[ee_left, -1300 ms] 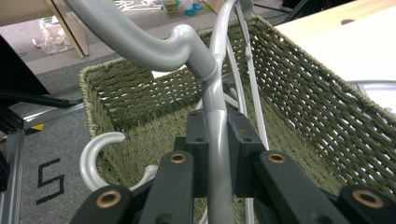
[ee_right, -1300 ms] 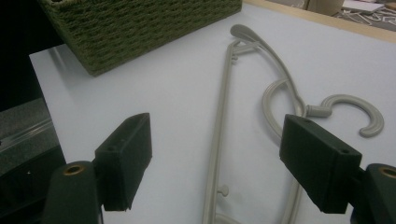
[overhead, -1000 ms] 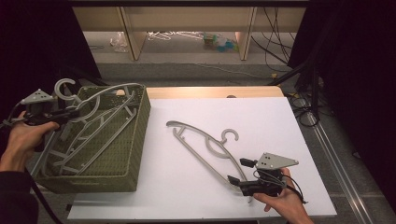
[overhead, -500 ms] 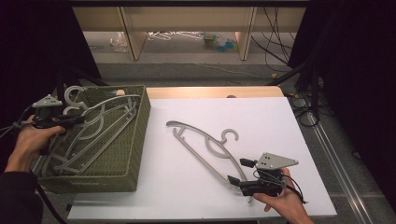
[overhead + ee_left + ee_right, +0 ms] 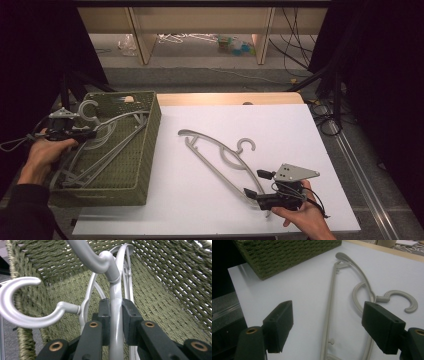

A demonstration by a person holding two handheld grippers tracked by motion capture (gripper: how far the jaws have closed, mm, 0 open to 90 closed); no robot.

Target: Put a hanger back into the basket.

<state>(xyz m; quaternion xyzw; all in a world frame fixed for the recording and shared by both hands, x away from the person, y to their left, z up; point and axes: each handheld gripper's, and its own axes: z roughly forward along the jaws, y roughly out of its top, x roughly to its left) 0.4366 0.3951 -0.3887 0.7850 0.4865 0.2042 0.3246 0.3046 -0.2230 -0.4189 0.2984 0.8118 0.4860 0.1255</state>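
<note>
A green woven basket (image 5: 145, 150) stands at the table's left. My left gripper (image 5: 92, 134) reaches into it from the left, shut on the neck of a grey plastic hanger (image 5: 125, 117), just below its hook. In the left gripper view the pads clamp that hanger's stem (image 5: 116, 290), with my left gripper (image 5: 116, 306) over the basket's floor (image 5: 162, 290). Another hanger's hook (image 5: 20, 315) lies beside it. A second grey hanger (image 5: 215, 150) lies flat on the white table. My right gripper (image 5: 256, 183) stands open at its near end, its jaws either side of the hanger's bar (image 5: 331, 302).
More hangers (image 5: 100, 160) lie in the basket. The white table top (image 5: 300, 130) stretches to the right of the hanger. A wooden strip (image 5: 225, 98) runs along its far edge. Cables (image 5: 325, 110) hang off the right side, by a dark stand.
My left hand has sunk and drawn back to the left, lowering the held hanger deeper into the basket. The right hand and the hanger on the table have not moved.
</note>
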